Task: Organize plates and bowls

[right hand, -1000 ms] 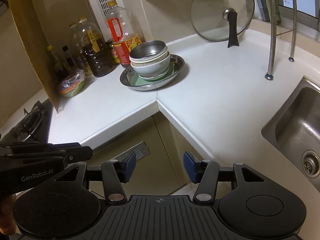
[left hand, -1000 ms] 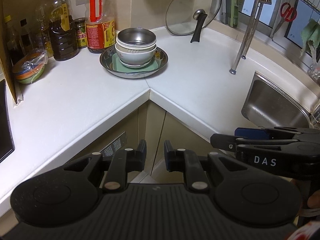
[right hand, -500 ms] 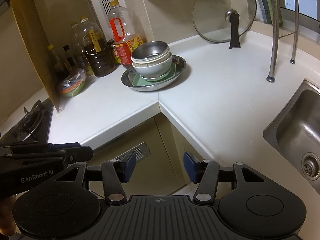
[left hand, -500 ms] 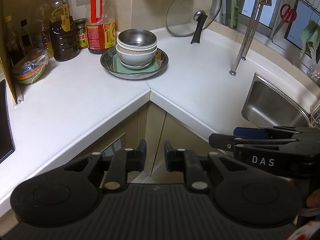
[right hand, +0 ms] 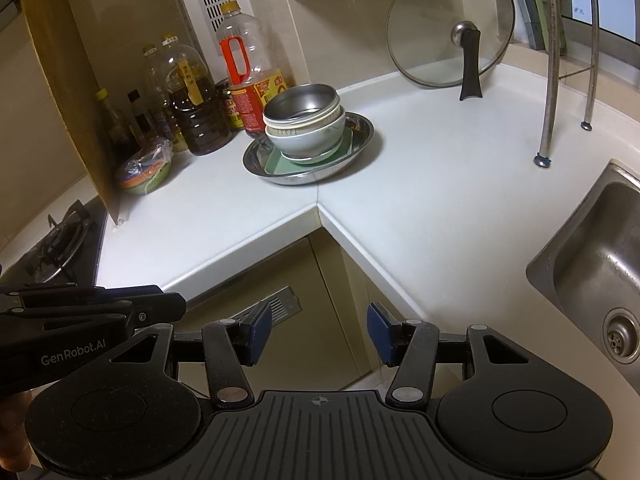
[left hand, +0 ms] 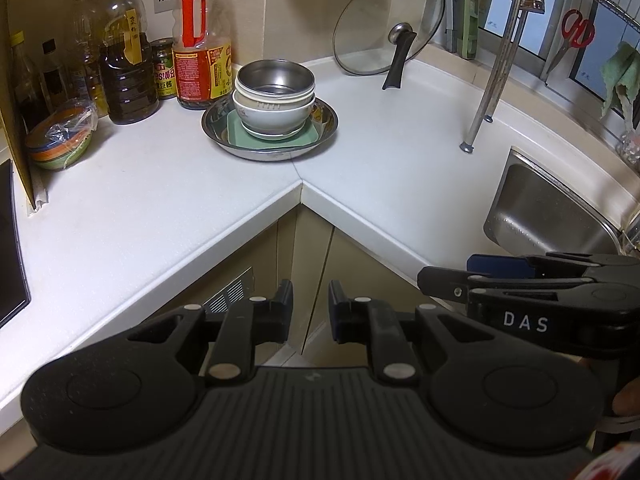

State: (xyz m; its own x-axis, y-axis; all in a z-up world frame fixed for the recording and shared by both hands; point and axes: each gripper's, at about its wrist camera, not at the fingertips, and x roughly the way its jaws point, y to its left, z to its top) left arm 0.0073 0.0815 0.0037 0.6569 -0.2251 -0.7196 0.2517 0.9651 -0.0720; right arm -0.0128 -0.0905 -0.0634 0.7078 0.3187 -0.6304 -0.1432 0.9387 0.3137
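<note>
- Left tool: fingers stand a narrow gap apart with nothing between them. It hangs off the desk edge, over the cabinet corner.
- Wrapped bowls: far ahead and left of the left tool, near the oil bottles.
- Stack: well ahead of both tools, near the desk's inner corner. A steel plate carries a green square plate, then a white bowl, then a steel bowl nested on top.
- Right tool: fingers spread wide, holding nothing, also off the desk edge.
- Sink: right of the right tool.
- Step in hand: undetermined. The nested stack fits either a finished arrangement or a pile awaiting sorting; both tools are well apart from it.
- Next move: any grasp calls for a long forward reach; the top bowl's rim suits the wider right tool.
</note>
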